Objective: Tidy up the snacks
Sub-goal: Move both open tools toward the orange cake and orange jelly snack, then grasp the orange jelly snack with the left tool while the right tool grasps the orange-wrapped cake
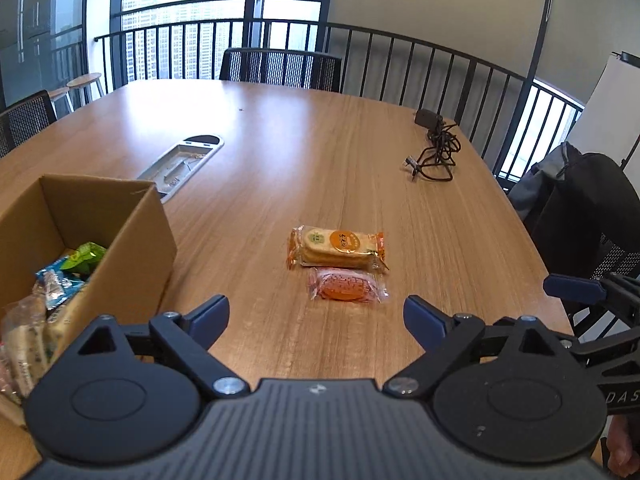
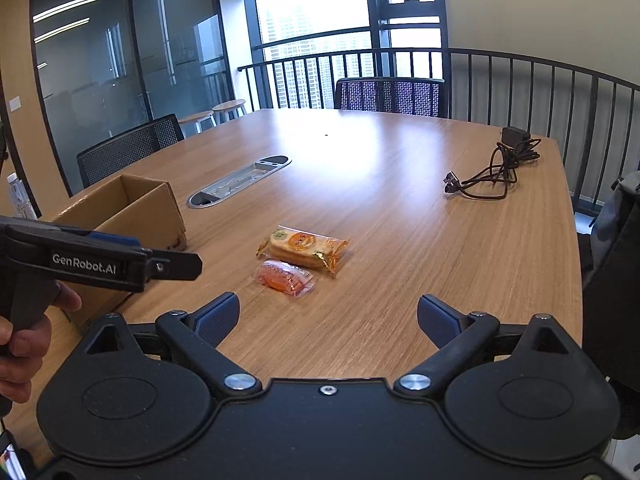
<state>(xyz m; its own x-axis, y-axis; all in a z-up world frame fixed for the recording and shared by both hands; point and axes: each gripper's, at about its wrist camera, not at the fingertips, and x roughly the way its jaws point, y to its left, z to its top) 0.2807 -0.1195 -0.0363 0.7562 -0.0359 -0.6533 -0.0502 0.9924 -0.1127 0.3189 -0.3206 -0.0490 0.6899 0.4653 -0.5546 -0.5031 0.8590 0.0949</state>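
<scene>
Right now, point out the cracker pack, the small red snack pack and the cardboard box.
cracker pack (image 1: pixel 338 248): left wrist view, middle of the orange wrapper.
small red snack pack (image 1: pixel 346 285): left wrist view, centre of the clear wrapper.
cardboard box (image 1: pixel 138 256): left wrist view, outer right wall.

smooth wood-grain table (image 1: pixel 320 152) with soft sheen, matt brown cardboard box (image 1: pixel 132 264), glossy clear plastic snack wrappers (image 1: pixel 344 286), matt black plastic tool (image 1: pixel 316 318)

A coiled black power adapter cable (image 2: pixel 498 168) lies on the wooden conference table (image 2: pixel 380 152) near its far right corner. A grey oval cable hatch (image 1: pixel 182 166) sits mid-table. Mesh office chairs (image 2: pixel 390 96) surround it.
</scene>
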